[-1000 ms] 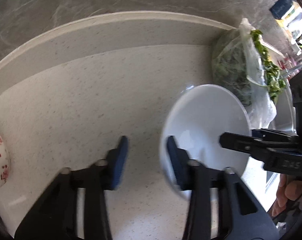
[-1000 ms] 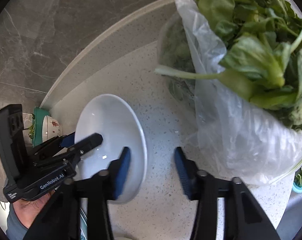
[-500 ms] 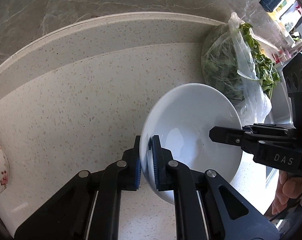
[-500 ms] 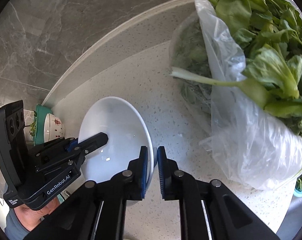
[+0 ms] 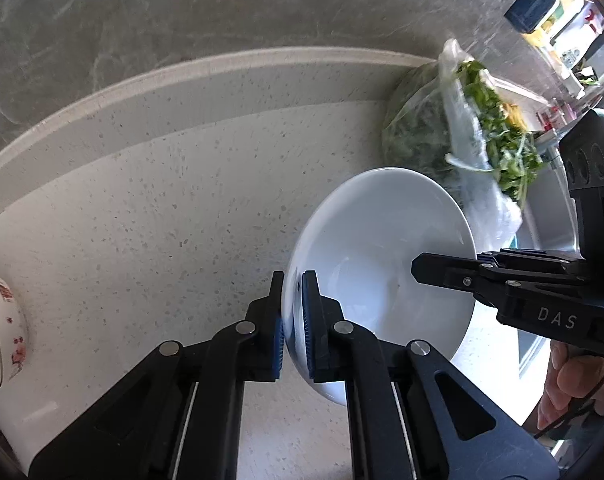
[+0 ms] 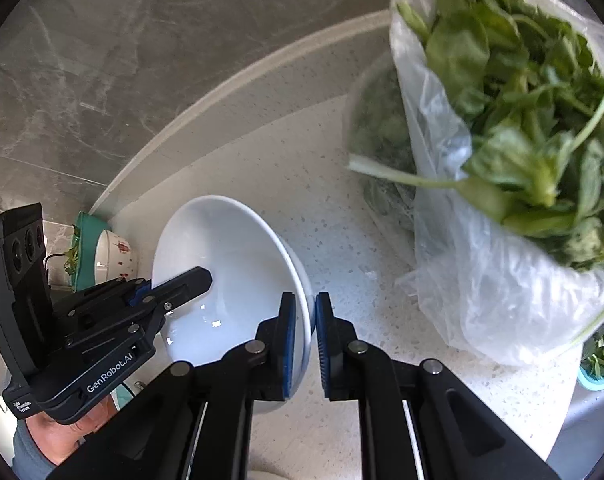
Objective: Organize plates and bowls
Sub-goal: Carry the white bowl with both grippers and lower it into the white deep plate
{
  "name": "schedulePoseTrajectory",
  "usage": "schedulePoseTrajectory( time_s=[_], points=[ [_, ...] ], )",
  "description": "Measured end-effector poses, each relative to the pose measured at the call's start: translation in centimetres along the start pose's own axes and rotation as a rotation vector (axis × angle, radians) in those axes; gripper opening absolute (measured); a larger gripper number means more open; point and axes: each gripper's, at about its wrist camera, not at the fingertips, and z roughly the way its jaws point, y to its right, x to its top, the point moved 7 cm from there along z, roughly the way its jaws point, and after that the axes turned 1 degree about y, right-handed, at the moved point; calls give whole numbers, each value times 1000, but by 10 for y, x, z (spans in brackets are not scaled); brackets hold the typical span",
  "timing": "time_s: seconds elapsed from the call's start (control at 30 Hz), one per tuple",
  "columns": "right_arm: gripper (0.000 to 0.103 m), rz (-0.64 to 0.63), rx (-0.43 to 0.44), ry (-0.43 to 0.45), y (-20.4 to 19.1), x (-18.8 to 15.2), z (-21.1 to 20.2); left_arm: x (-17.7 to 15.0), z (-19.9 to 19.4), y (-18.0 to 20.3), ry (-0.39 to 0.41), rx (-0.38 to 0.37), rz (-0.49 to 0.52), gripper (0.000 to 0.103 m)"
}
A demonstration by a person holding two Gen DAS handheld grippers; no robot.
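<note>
The white bowl [image 5: 382, 264] is sitting between the two tools over the speckled countertop [image 5: 161, 220], gripped at opposite rims. "DAS" is showing on the right gripper's [image 6: 302, 332] body in the left wrist view, and "GenRobot.AI" on the left gripper's [image 5: 291, 320] body in the right wrist view. Both are pinching narrowly on the rim, blue pads [image 5: 306, 320] pressing either side. A plastic bag of greens [image 6: 502, 160] is standing just beside the bowl. A patterned bowl [image 5: 1, 332] is lying well apart, near the grey marble wall [image 5: 221, 8].
</note>
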Motion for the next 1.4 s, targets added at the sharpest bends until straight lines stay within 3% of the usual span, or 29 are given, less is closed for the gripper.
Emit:
schedulePoseTrajectory(
  time_s=[0.37,0.73,1.07,1.4],
  points=[
    [12,-52,13,24,-22,-28,-52,-32,-62,21,31,-24,-1,6],
    [12,-105,50,-30,-44,-111,-88,-130,-118,63,36,-67,-20,6],
    [12,-63,43,-156,-26,-183,-64,-223,-99,80,-57,-100,-70,6],
    [12,-69,12,-210,-26,-208,-29,-241,-84,77,-62,-27,-37,6]
  ],
)
